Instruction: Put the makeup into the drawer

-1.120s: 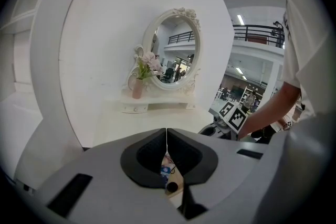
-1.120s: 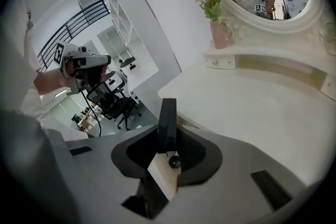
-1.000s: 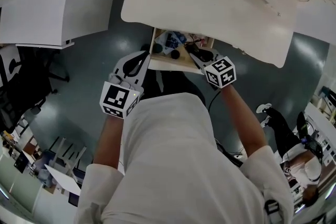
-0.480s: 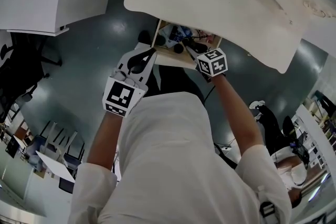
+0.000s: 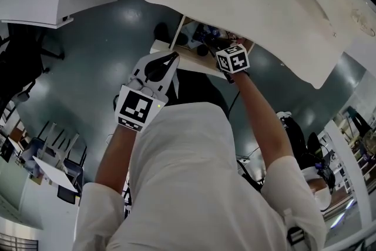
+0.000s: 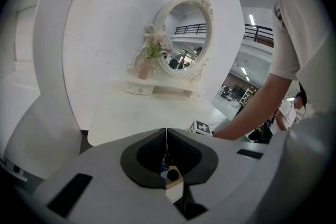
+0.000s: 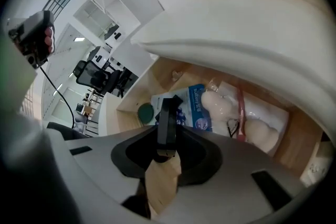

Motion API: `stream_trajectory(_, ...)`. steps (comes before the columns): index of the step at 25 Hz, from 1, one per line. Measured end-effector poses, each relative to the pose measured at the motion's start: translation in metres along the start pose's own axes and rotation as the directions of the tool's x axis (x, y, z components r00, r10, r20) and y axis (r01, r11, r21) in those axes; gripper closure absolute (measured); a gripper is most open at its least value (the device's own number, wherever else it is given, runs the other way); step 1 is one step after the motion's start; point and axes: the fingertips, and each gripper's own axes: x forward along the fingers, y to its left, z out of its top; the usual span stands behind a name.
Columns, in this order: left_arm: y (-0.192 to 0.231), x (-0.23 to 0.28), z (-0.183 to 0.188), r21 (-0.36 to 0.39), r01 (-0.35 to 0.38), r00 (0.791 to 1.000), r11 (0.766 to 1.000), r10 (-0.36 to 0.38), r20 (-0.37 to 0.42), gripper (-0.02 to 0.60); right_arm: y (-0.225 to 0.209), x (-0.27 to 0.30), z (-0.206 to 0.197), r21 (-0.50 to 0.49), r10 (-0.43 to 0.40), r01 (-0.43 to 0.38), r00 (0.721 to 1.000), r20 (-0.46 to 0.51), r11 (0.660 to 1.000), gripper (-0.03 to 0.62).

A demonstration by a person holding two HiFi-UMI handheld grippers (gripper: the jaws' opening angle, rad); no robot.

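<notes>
Right gripper view first: the pale wooden drawer (image 7: 157, 72) stands open beneath the curved white tabletop (image 7: 252, 29), and it's busy in there. A blue-and-white printed packet (image 7: 199, 105) lies in the middle. A dark green round piece (image 7: 145, 113) sits to its left near the side wall. Pale cream puffs in a clear wrapper (image 7: 223, 105) fill the right, with a thin red strip (image 7: 240, 113) running across them.

The right gripper (image 7: 168, 139) has its jaws clamped on a slim black makeup stick (image 7: 167, 118). It pokes up out of the jaws and overlaps the packet's left edge from this camera. Whether it touches anything in the drawer, I can't tell. The tabletop's thick rim hangs over the back of the drawer and covers what lies deeper in.

Over to the head view: the right gripper (image 5: 218, 47) is at the drawer (image 5: 189, 56) front, right under the table edge. The left gripper (image 5: 170, 59) hangs just beside the drawer's near left corner, above the dark grey floor (image 5: 106, 50).

Left gripper view: the jaws are pressed together with nothing between them. Beyond them on the tabletop stand an oval mirror in an ornate white frame (image 6: 186, 34) and a small pink vase of flowers (image 6: 144, 65). The person's arm (image 6: 262, 107) reaches across at the right.
</notes>
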Motion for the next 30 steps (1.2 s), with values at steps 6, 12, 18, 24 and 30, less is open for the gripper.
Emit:
stream_trajectory(6, 0.009, -0.003, -0.009, -0.025, -0.014, 1.000, 1.000, 0.013, -0.018, 0.563, -0.005, 0.021, -0.007, 0.004, 0.006, -0.005, 0.999, -0.051, 1.000, 0.487)
stream_trajectory(12, 0.015, -0.005, -0.012, -0.026, -0.012, 1.000, 1.000, 0.011, -0.027, 0.563, -0.007, 0.026, -0.008, 0.016, 0.001, 0.000, 0.998, -0.068, 1.000, 0.419)
stream_trajectory(18, 0.018, -0.009, -0.007, -0.015, -0.005, 1.000, 1.000, 0.005, -0.014, 0.563, -0.017, 0.017, -0.004, 0.011, -0.070, 0.071, 0.996, -0.047, 0.997, 0.367)
stream_trajectory(24, 0.020, -0.018, 0.001, 0.009, 0.008, 1.000, 1.000, -0.008, 0.012, 0.563, -0.023, -0.001, 0.006, 0.014, -0.128, 0.128, 0.992, -0.009, 0.992, 0.363)
stream_trajectory(30, 0.025, -0.031, 0.007, 0.040, 0.034, 0.999, 0.999, -0.036, 0.038, 0.563, -0.015, -0.022, 0.014, 0.022, -0.176, 0.175, 0.984, 0.024, 0.984, 0.362)
